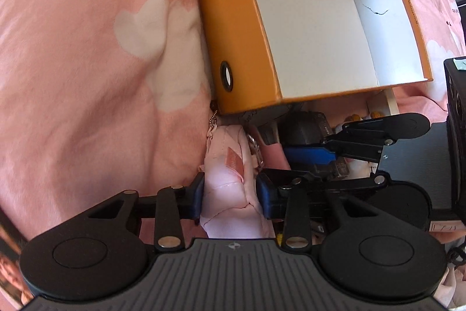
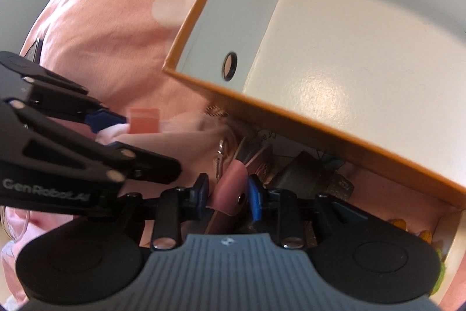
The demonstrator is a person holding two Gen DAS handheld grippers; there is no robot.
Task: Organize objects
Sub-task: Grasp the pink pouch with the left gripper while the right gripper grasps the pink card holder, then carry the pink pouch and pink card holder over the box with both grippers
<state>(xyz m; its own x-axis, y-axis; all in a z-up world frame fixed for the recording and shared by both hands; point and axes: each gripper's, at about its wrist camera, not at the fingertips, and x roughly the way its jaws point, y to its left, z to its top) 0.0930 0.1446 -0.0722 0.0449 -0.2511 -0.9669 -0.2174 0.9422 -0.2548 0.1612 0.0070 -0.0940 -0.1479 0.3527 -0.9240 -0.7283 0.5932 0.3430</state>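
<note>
The left tongs (image 1: 230, 196) are clamped on a pale pink fabric pouch (image 1: 230, 188), one blue pad pressed against each side of it. The pouch carries a salmon-colored sewn tag (image 1: 234, 162) and a small bead chain (image 1: 213, 118) at its far end. It lies on a pink bedspread (image 1: 81, 54) printed with white shapes, just in front of the near corner of an orange box (image 1: 233, 48).

The orange box is open, white inside, and shows nothing within. A round metal-ringed hole (image 1: 226, 76) sits in its near side wall.

The right tongs (image 2: 227, 194) are closed on a narrow pink flap (image 2: 230, 188) with a dark snap or rivet on it; what the flap belongs to cannot be determined. Metal rings or clips (image 2: 221, 150) hang just beyond it, near the pouch. In the right wrist view, the left tongs (image 2: 113, 133) appear at the left, gripping the pouch (image 2: 180, 127) beside its salmon tag (image 2: 144, 120).

Below the box edge (image 2: 320, 121), a cluster of dark objects (image 2: 303, 174) is visible, too crowded and blurred to identify.
</note>
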